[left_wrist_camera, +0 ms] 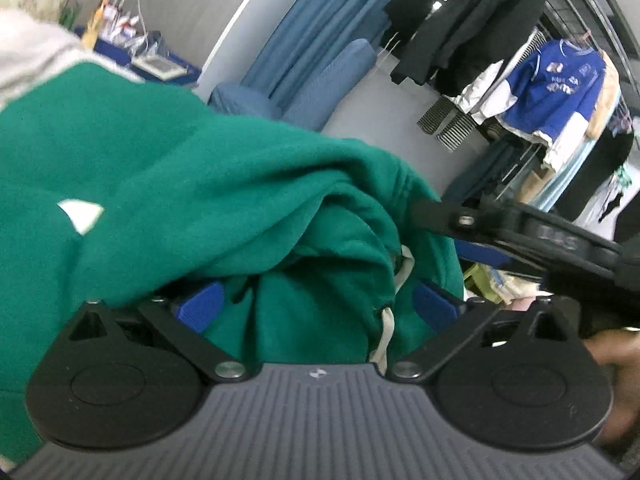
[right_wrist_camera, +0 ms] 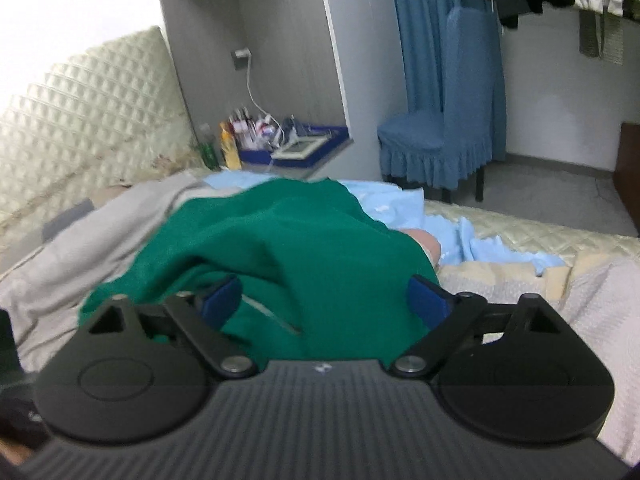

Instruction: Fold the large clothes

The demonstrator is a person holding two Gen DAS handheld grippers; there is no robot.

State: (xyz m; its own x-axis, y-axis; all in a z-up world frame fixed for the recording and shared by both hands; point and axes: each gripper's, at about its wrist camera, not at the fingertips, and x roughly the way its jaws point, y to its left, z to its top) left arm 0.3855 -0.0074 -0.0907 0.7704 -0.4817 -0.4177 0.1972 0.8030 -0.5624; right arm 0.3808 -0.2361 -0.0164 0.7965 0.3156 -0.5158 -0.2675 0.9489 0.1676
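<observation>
A clothes rack with a blue jersey (left_wrist_camera: pixel 556 88) and dark jackets (left_wrist_camera: pixel 472 24) is shown only in the left wrist view, upper right of frame, along with the other gripper's black body at right edge. Only in the right wrist view are the quilted headboard (right_wrist_camera: pixel 80 120) at left, the nightstand clutter (right_wrist_camera: pixel 280 136) at centre and the bed (right_wrist_camera: pixel 540 240) seen; the blue chair (right_wrist_camera: pixel 440 136) appears in both. The green hoodie (left_wrist_camera: pixel 180 184) is bunched over and between the left gripper (left_wrist_camera: pixel 320 304) fingers, filling frame left and centre; jaws stand wide, whether fabric is pinched cannot be told. In the right view the green hoodie (right_wrist_camera: pixel 280 240) is draped over the right gripper (right_wrist_camera: pixel 324 300), jaws spread wide, cloth between the blue pads (right_wrist_camera: pixel 426 304), grip not confirmed.
</observation>
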